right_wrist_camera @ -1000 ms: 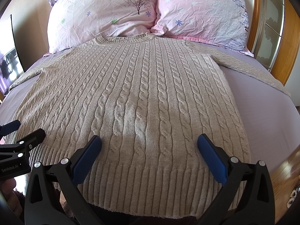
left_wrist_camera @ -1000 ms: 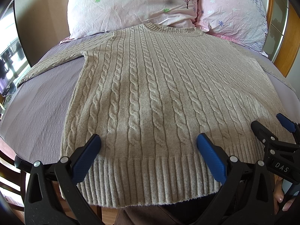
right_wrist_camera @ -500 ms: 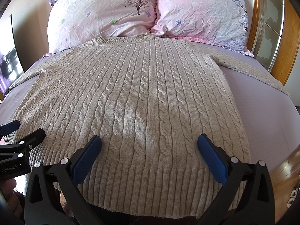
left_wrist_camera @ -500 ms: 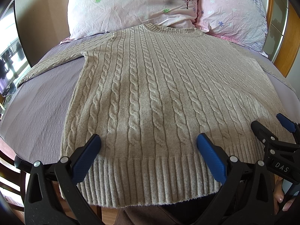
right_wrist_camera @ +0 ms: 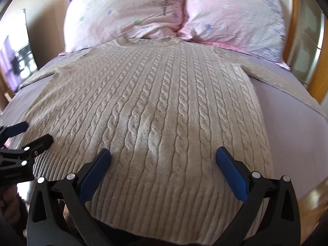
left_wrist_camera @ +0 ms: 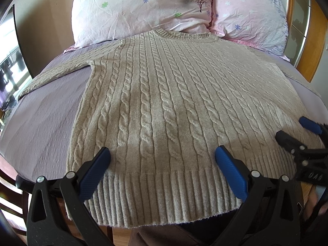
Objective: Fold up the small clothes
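A bed [left_wrist_camera: 41, 110] with a mauve sheet is filling both views, and two pink flowered pillows [left_wrist_camera: 143, 10] are leaning against the wooden headboard [right_wrist_camera: 319, 65]. The beige cable-knit sweater [left_wrist_camera: 164, 102] is lying front up and flat across the sheet, collar touching the pillows, ribbed hem [left_wrist_camera: 164, 196] hanging just over the near edge, probably laid out this way so every fold starts from a smooth shape. On the left, its left sleeve [left_wrist_camera: 53, 75] is stretching out toward the bed's side. The left gripper [left_wrist_camera: 162, 164] is hovering above the hem with fingers spread wide, gripping nothing. Further right, the right gripper [right_wrist_camera: 163, 164] is hovering the same way, fingers wide apart and empty, the two tools side by side as if readying for a two-handed fold. On the far right, the other sleeve [right_wrist_camera: 287, 82] is trailing off toward the headboard side. The knit is looking thick, soft and unwrinkled.
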### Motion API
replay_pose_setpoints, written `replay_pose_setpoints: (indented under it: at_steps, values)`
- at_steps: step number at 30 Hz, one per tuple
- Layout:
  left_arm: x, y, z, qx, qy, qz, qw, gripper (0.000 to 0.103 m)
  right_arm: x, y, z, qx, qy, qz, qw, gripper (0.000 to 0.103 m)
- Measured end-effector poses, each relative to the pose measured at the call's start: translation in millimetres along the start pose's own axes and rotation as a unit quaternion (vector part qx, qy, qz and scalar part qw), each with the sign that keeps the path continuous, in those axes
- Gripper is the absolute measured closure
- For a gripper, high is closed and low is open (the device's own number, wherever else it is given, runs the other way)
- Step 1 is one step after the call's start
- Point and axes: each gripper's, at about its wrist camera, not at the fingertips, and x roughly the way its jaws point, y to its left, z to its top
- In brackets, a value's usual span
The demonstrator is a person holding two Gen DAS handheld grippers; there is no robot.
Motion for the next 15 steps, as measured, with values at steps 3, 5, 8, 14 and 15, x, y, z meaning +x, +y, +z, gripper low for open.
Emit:
replay_pose_setpoints:
  at_steps: [3,5,8,14,15]
  values:
    - [2,1,4,0.005,0.007,-0.008,0.9999,0.002,-5,-39,9,0.038,-0.007,0.002,0.999,0.001]
    - [4,4,9,0.003,0.011,-0.016,0.9998,0.002,-11,-97,28,0.108,-0.024,-0.024,0.994,0.001]
    - [7,16,26,-0.019,-0.007,-0.062,0.9979,0.002,-13,-179,45,0.215,-0.040,-0.048,0.975,0.002]
    - [15,44,59,-0.054,-0.071,-0.122,0.9885,0.002,5,-366,56,0.456,-0.041,-0.149,0.877,0.041]
    - [15,50,67,-0.055,-0.082,-0.116,0.9883,0.002,10,-394,52,0.499,-0.040,-0.151,0.852,0.044]
